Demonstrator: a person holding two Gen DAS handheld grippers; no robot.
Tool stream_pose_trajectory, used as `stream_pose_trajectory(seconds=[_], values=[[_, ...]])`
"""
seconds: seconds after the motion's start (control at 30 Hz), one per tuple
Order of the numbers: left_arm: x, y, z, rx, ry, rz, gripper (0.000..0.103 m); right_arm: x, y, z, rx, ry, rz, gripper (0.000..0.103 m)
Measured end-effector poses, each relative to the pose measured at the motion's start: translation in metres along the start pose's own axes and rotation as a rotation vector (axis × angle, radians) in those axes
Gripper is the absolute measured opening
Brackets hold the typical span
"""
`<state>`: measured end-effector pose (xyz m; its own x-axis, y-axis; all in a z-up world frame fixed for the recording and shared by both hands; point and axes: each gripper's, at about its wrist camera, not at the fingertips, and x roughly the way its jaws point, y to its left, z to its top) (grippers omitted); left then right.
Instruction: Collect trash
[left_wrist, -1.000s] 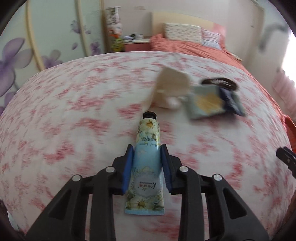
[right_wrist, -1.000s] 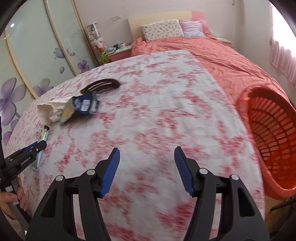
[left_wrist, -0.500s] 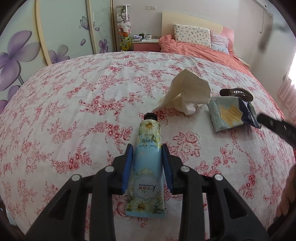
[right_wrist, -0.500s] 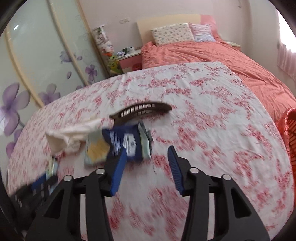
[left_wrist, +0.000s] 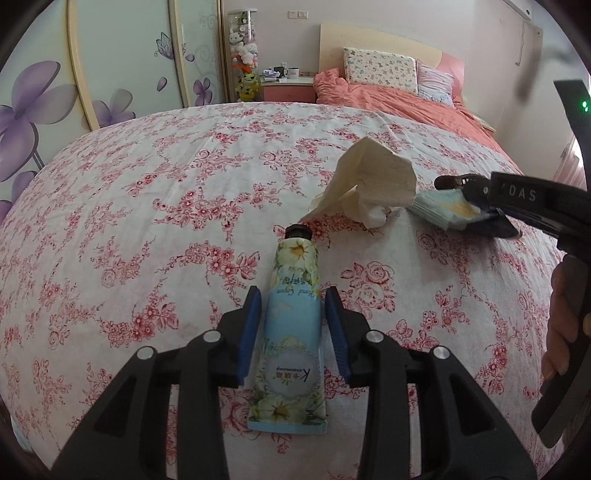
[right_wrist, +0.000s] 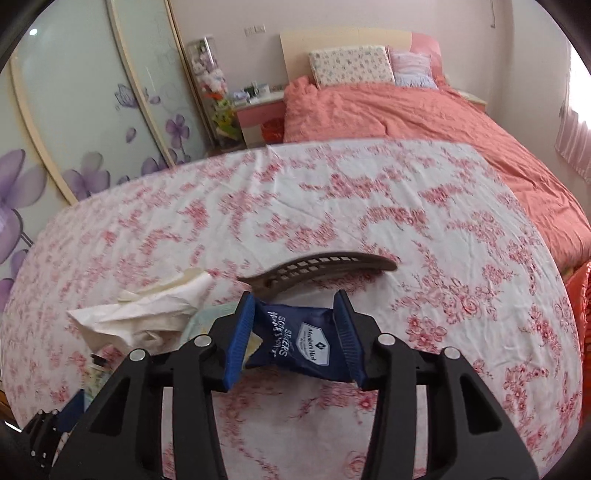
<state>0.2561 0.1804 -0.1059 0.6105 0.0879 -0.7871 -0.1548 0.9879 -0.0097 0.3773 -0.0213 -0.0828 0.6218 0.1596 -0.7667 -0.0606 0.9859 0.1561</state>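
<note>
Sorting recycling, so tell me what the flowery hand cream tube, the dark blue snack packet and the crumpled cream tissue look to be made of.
Flowery hand cream tube: seemingly soft plastic, glossy print, flat crimped end. Dark blue snack packet: likely thin plastic film, creased and shiny. Crumpled cream tissue: matte paper, softly wrinkled.

The flowery pink-and-white bed cover lies bare and open on the left side; on the right things crowd close: a crumpled cream tissue touches a pale blue and yellow packet; a long dark brown hair clip lies just behind the dark blue snack wrapper.
</note>
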Motion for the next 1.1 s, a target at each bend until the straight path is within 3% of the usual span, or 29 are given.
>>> stream_pose_trajectory(seconds=[0.33,0.5,0.7,0.77,0.83,0.93,1.1], values=[[0.000,0.000,0.000,0.000,0.000,0.000,0.037,-0.035,-0.038,-0.037,-0.029,0.072,-0.017,0.046],[0.000,0.000,0.000,0.000,0.000,0.000,0.037,-0.056,-0.058,-0.049,0.004,0.047,0.007,0.046],[0.000,0.000,0.000,0.001,0.000,0.001,0.037,-0.047,-0.057,-0.058,-0.013,0.077,0.017,0.046],[0.000,0.000,0.000,0.001,0.000,0.000,0.037,-0.046,-0.052,-0.058,-0.016,0.070,0.022,0.049],[0.000,0.000,0.000,0.001,0.000,0.001,0.037,-0.048,-0.044,-0.057,-0.040,0.033,0.010,0.062],[0.000,0.001,0.000,0.001,0.001,0.000,0.037,-0.045,-0.037,-0.054,-0.098,0.005,-0.038,0.063],[0.000,-0.001,0.000,0.000,0.001,-0.003,0.038,-0.052,-0.061,-0.055,-0.023,-0.004,0.017,0.062]])
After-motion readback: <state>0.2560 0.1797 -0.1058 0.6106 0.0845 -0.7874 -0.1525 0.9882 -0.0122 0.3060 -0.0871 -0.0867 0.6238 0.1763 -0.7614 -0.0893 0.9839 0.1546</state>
